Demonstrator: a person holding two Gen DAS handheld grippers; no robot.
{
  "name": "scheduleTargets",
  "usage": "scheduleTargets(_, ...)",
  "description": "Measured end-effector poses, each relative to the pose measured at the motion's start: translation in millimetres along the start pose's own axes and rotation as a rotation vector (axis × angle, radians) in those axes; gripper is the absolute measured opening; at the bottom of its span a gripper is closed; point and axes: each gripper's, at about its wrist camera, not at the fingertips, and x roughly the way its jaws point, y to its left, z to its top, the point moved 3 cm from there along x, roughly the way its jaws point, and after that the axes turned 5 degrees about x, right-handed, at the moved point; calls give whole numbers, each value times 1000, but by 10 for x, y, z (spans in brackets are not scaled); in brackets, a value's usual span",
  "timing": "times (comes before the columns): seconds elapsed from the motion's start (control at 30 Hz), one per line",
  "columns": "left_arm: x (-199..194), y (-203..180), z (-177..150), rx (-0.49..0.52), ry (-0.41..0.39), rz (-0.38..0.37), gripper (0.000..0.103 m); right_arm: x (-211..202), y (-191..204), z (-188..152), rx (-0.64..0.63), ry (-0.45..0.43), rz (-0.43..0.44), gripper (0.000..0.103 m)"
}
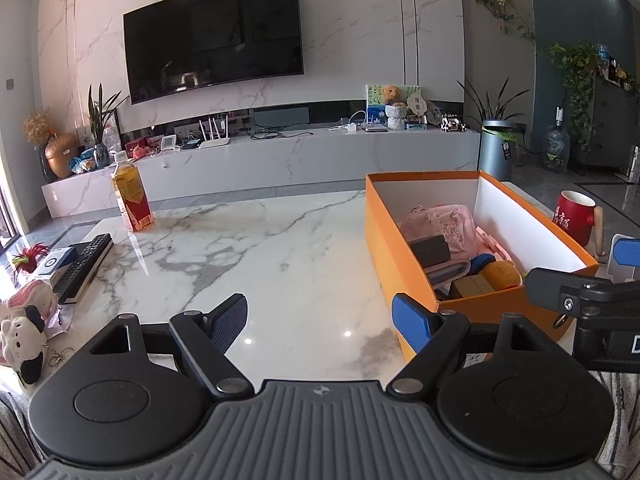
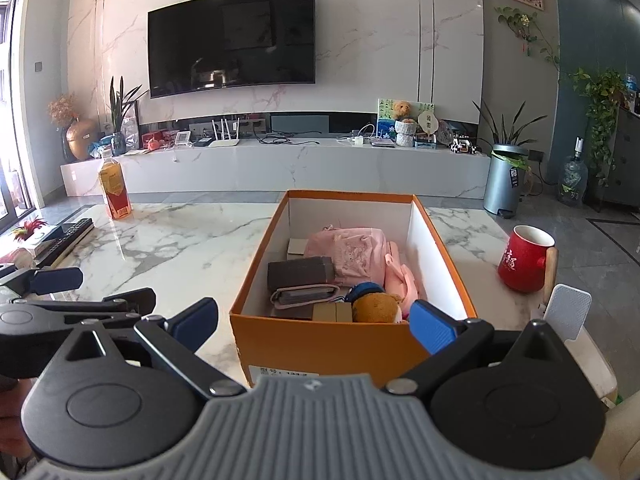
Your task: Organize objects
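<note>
**Both hand-held grippers released beside the orange box**

On the marble bench (image 1: 280, 248) the orange box (image 2: 320, 344) is my landmark, and I place everything from it. It stands open, with no lid on it. Inside I see a pink bag (image 2: 352, 256) toward the far end, a dark grey block (image 2: 300, 274) and a grey wallet (image 2: 304, 295) in the middle, and a brown plush toy (image 2: 376, 306) at the near wall, next to two small tan blocks (image 2: 332, 312).

My right hand-held gripper (image 2: 316, 322) is released: its two blue pads stand wide apart and nothing is between them. It hangs just in front of the near end of the box, and the right pad overlaps the near right corner in my view; I cannot tell if it touches.

My left hand-held gripper (image 1: 324, 320) is released too, the jaws wide and empty, over bare marble to the left of the box. Its right pad is just beside the near left corner of the box.

To the right of the box stands a red mug (image 2: 524, 260), upright. Far to the left of the box is a bottle of amber drink (image 1: 132, 196), upright. Nearer on that same side, at the bench edge, lie a black remote control (image 1: 84, 266) and a black and white plush toy (image 1: 24, 340).
</note>
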Motion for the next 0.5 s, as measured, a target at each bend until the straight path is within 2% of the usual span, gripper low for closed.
scheduleTargets(0.5,17,42,-6,2,20,8,94,76,83,-49,-26,23,-20,102)
